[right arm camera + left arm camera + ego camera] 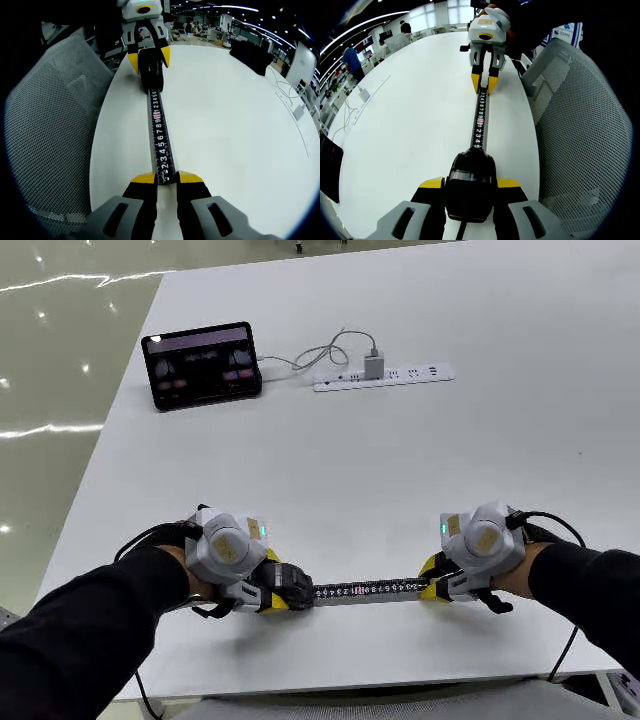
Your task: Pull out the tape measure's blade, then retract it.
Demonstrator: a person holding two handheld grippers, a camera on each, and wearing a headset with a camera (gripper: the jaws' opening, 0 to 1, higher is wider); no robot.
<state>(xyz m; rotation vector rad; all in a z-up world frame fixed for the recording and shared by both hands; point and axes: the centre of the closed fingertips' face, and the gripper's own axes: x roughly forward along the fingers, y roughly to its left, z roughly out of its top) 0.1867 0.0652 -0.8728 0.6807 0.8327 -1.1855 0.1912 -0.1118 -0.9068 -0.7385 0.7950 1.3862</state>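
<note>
A white table (400,440) takes up most of the head view, its near edge running just below both tongs. Beside that edge, in the two gripper views, is the grey mesh back of an office chair (580,125). Far back on the table's left side a dark tablet (202,364) stands tilted with its screen lit. To its right lies a white power strip (385,376), a white charger (373,366) plugged into it and a grey cable (320,352) looping from the charger toward the tablet.

Near the front edge, the left tongs (275,585) and the right tongs (432,580) face each other, well apart, each held by a hand in a black sleeve. The left tongs (470,182) are clenched on the black tape measure (470,185), its body sitting between the yellow tips and low over the table. The blade (480,115) is pulled out of it in a straight line, numbers up, just above the tabletop. It spans the gap between the two tools. The right tongs (166,177) are pinched together on the blade's free end, the yellow tips meeting over the first printed digits.
</note>
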